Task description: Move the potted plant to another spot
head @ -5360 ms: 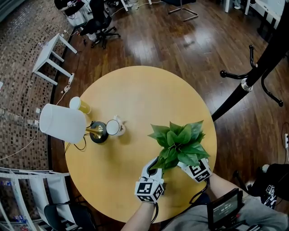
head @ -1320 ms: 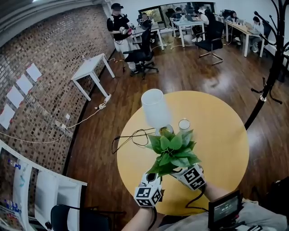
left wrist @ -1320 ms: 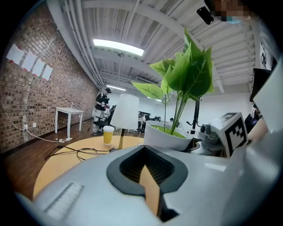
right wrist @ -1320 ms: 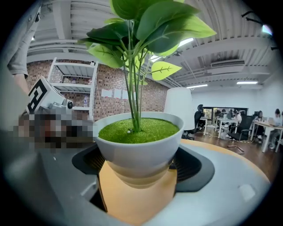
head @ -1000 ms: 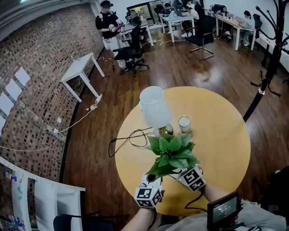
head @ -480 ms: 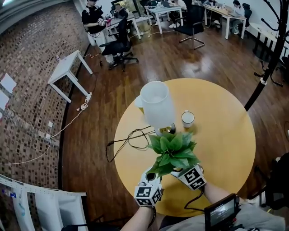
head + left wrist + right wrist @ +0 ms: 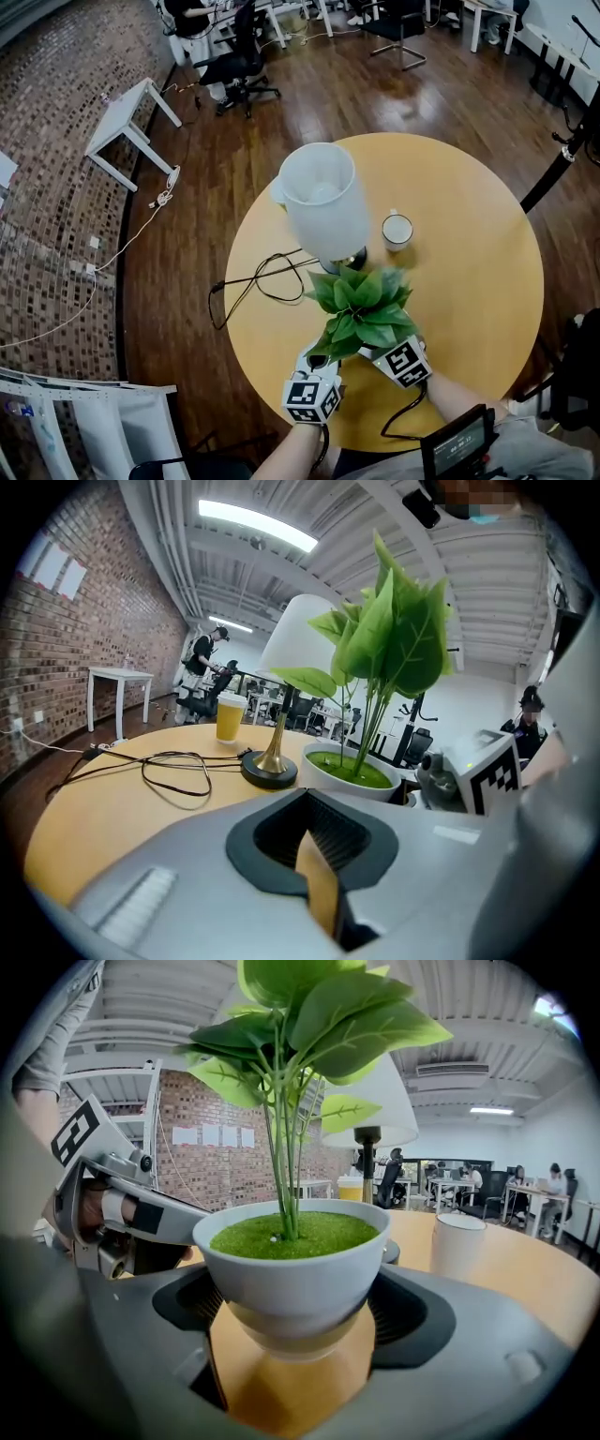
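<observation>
While the right gripper [image 7: 388, 354] has its jaws closed on the bowl-shaped white pot [image 7: 291, 1262], the plant [image 7: 361, 305] stands upright. Its long axis is vertical, with thin green stems rising straight from the middle of the pot and the broad, pointed leaves fanning out at the top. Bright green moss-like fill covers the pot to its rim. The pot is at the near side of the round table [image 7: 469, 281], just in front of the lamp [image 7: 323, 202] (whether it touches the tabletop I cannot tell). The left gripper [image 7: 314, 368] sits just beside the pot on its left, jaws drawn nearly together with only a sliver of table showing between them and nothing held. A cup [image 7: 397, 230] stands right of the lamp base, and a cable [image 7: 253, 281] loops to the lamp's left.
</observation>
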Demonstrator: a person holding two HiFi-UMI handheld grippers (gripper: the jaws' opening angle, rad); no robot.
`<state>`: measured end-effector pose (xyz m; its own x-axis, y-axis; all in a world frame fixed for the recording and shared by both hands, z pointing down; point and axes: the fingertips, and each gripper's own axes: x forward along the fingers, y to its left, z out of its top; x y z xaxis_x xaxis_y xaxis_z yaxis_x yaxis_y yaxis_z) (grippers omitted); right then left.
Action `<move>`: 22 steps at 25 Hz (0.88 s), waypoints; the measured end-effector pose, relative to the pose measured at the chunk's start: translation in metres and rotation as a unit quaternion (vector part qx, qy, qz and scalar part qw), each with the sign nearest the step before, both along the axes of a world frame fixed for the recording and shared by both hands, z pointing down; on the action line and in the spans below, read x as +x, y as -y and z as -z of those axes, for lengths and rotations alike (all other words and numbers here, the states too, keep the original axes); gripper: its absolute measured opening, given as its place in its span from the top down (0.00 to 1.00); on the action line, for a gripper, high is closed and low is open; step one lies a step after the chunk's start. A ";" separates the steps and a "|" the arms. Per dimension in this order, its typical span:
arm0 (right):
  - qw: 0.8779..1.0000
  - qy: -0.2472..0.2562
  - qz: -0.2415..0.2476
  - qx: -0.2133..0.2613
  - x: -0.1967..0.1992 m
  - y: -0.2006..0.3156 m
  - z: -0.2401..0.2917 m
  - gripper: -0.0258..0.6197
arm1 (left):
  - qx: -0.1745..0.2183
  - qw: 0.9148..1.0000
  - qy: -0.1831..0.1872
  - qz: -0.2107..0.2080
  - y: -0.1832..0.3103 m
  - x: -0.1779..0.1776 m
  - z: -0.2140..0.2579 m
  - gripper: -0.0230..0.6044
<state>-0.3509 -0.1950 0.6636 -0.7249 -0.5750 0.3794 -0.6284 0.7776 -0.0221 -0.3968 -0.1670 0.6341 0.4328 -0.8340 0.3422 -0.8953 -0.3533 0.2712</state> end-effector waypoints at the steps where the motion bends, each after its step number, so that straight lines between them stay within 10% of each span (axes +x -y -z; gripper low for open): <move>1: 1.000 -0.001 -0.001 -0.001 0.001 0.001 -0.005 0.20 | -0.003 1.000 -0.001 0.000 0.001 0.001 -0.004 0.96; 22: 1.000 0.005 -0.009 -0.005 -0.002 0.015 -0.034 0.20 | -0.028 1.000 -0.006 0.004 0.008 0.003 -0.036 0.96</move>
